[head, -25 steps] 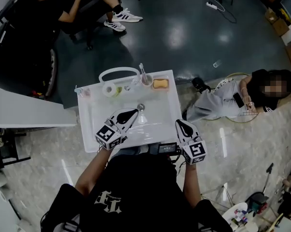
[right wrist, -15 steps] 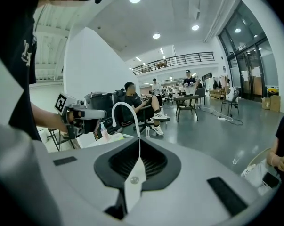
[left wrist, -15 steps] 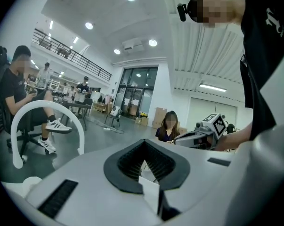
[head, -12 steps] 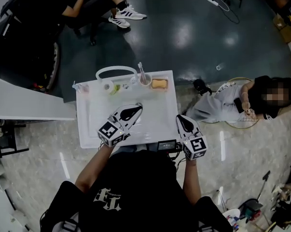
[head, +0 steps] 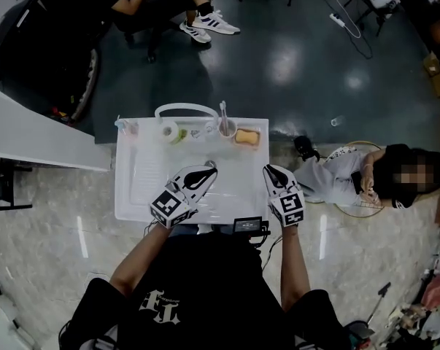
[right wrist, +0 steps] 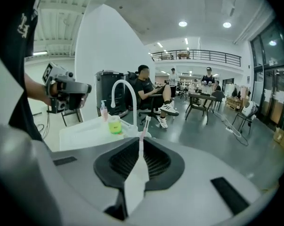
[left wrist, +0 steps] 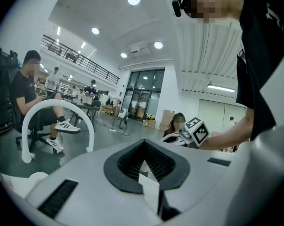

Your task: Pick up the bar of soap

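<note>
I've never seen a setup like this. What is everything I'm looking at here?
sink: one, white, right in front of the person wearing the camera
tap: one, white arch, sink's far edge
bar of soap: one, orange-yellow, sink's far right corner
cup: one, white, toothbrush inside, left of the soap
container: one, green liquid, near the tap
pump bottle: one, pinkish, far left corner
onlookers: two, dark clothes, one on a chair, one on the floor
tongs: two, white and black, both shut and empty; left tongs over the sink, right tongs at its right edge
</note>
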Action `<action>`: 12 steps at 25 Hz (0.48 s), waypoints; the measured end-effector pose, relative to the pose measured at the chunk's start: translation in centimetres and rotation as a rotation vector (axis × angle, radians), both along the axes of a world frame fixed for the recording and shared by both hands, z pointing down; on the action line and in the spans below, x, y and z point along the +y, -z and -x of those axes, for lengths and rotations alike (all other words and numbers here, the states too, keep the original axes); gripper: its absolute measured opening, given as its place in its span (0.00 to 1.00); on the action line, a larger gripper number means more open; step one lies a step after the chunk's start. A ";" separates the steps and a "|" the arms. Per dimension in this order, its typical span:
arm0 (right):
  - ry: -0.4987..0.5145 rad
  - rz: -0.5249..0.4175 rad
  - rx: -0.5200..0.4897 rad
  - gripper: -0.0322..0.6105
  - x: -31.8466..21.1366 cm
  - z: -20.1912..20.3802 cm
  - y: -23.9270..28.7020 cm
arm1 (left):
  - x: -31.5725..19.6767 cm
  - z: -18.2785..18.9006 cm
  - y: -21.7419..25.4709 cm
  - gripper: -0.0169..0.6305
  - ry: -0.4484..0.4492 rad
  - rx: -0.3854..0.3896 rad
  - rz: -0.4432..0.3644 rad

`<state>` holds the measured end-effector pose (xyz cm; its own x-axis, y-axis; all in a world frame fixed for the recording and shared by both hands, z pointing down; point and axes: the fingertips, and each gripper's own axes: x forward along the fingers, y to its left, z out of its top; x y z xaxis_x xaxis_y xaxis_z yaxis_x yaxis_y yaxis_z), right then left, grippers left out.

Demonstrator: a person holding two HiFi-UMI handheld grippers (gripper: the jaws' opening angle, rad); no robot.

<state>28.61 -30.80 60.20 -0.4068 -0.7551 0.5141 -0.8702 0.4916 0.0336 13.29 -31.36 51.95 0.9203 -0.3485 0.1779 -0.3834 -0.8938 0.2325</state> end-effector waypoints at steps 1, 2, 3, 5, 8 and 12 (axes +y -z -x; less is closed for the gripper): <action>0.012 0.007 0.020 0.07 -0.8 0.0 -0.7 | 0.0 0.0 -0.2 0.04 0.004 -0.006 -0.007; 0.025 0.014 0.037 0.07 -1.7 0.1 -1.5 | -0.1 -0.1 -0.3 0.04 0.009 -0.013 -0.015; 0.040 0.022 0.055 0.07 -2.5 0.2 -2.3 | -0.3 -0.1 -0.4 0.04 0.016 -0.020 -0.019; 0.076 0.042 0.103 0.07 -4.1 0.4 -3.8 | -0.6 -0.3 -0.3 0.04 0.028 -0.030 -0.025; 0.140 0.084 0.203 0.15 -6.1 0.6 -6.1 | -0.6 -0.8 0.1 0.04 0.037 -0.039 -0.035; 0.240 0.174 0.320 0.19 -8.9 1.4 -10.3 | -1.5 -1.1 -0.9 0.04 0.056 -0.060 -0.036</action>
